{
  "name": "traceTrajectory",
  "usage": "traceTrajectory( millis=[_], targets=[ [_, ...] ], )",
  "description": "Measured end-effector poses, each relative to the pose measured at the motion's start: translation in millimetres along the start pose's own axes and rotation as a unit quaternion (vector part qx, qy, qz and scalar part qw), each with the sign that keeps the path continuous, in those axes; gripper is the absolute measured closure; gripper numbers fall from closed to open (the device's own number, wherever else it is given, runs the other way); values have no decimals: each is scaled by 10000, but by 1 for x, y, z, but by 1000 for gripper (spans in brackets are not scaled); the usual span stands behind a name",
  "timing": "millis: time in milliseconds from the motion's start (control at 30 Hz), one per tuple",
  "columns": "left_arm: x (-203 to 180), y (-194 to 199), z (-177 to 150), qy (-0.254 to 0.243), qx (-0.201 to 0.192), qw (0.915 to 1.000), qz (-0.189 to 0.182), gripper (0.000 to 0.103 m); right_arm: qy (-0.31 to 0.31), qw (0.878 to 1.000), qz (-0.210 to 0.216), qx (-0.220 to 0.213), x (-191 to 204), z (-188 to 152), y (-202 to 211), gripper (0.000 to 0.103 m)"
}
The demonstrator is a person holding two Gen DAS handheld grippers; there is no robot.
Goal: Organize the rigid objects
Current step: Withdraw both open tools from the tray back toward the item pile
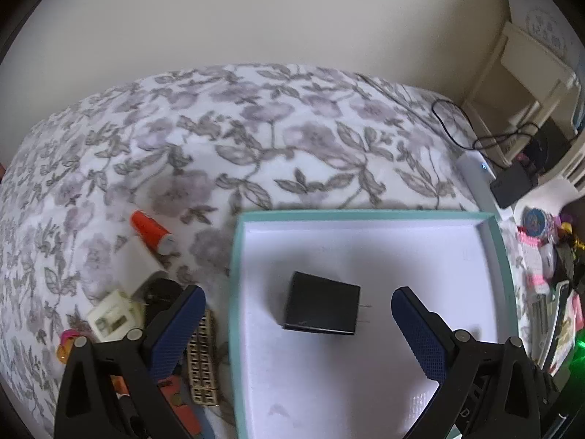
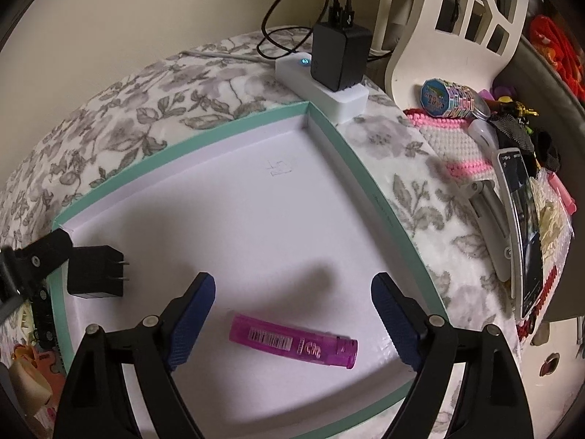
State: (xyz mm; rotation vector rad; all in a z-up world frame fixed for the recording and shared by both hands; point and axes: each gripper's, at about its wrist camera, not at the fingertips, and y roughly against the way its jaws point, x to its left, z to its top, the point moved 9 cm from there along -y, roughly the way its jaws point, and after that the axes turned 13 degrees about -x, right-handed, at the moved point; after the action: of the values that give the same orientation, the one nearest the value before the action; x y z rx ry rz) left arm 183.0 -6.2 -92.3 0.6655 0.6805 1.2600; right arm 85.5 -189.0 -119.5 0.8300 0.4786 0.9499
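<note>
A shallow white box with a teal rim (image 1: 234, 274) (image 2: 347, 153) lies on a floral cloth. Inside it a black plug adapter (image 1: 321, 309) (image 2: 95, 272) rests on the floor, prongs to the right. My left gripper (image 1: 298, 298) is open above it, the adapter lying between and just beyond its blue fingers. A pink lighter (image 2: 292, 345) lies flat near the box's front edge. My right gripper (image 2: 292, 285) hangs open over the lighter, not touching it. An orange tube (image 1: 151, 232) and a white part (image 1: 111, 316) sit left of the box.
Beside the box's left wall lie a perforated beige strip (image 1: 203, 362) and small coloured pieces. A white power strip (image 2: 321, 87) with a black charger (image 2: 340, 55) and cables stands behind the box. At the right are a phone (image 2: 523, 226), a pink mat (image 2: 449, 139) and a white chair (image 2: 457, 18).
</note>
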Motion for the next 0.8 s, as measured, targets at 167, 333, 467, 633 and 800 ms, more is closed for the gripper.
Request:
traceTrajectory(
  millis=[167, 333, 467, 633, 800],
  targets=[
    [21, 13, 8, 147, -187, 9996, 132, 0, 22, 9999, 91, -115, 6, 5, 10, 15],
    [57, 35, 22, 308, -472, 9978, 356, 0, 177, 9991, 270, -290, 26, 9, 25, 15],
    [96, 59, 32, 544, -763, 9942, 533, 0, 417, 9969, 521, -416, 53, 8, 40, 15],
    [153, 89, 28, 1091, -1060, 9855, 758, 0, 633, 9919, 984, -491, 94, -1, 58, 15],
    [206, 117, 16, 1581, -1255, 9731, 1107, 0, 936, 9833, 1460, -556, 141, -15, 78, 15]
  ],
)
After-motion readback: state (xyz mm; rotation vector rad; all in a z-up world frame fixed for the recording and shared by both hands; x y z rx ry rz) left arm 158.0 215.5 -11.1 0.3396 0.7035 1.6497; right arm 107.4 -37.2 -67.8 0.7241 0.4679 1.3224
